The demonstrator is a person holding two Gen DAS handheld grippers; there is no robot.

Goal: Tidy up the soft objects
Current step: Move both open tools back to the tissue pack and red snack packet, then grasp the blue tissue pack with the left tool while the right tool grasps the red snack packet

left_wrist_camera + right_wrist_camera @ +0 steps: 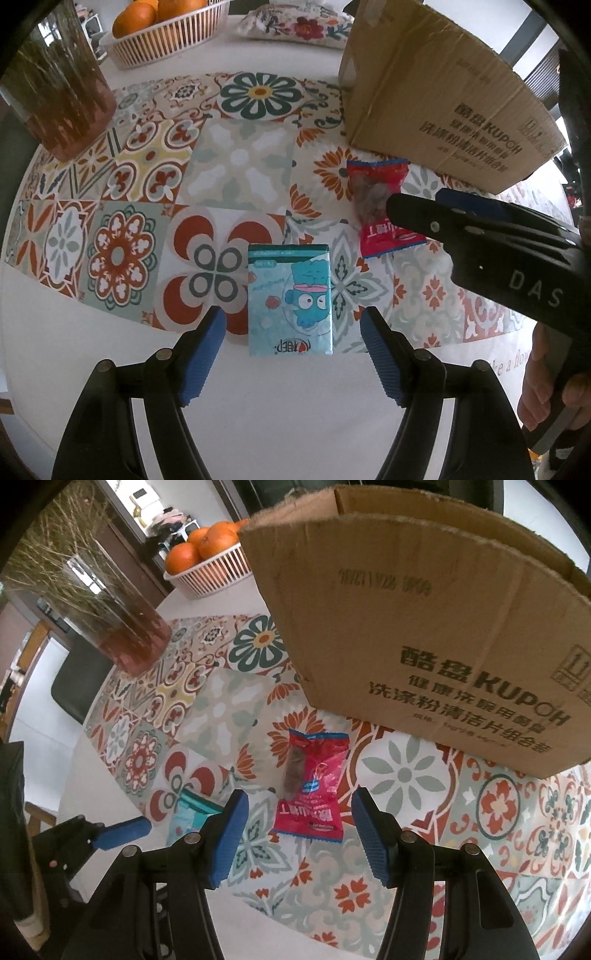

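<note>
A light blue tissue pack [290, 299] with a cartoon fish lies flat on the patterned mat, just ahead of and between the fingers of my open, empty left gripper [291, 325]. A red snack packet [312, 794] lies flat just ahead of my open, empty right gripper [299, 805]; it also shows in the left wrist view [380, 206], partly covered by the right gripper [413, 210]. An open cardboard box [424, 635] stands behind the packet, also in the left wrist view [436, 92]. The tissue pack's corner [192, 808] peeks beside the right gripper's left finger.
A glass vase [55, 92] of dried grass stands far left. A basket of oranges [166, 33] and a floral tissue pouch [295, 22] sit at the back. The patterned mat [147, 166] covers a white round table [74, 332]. A dark chair [74, 679] stands beyond the table.
</note>
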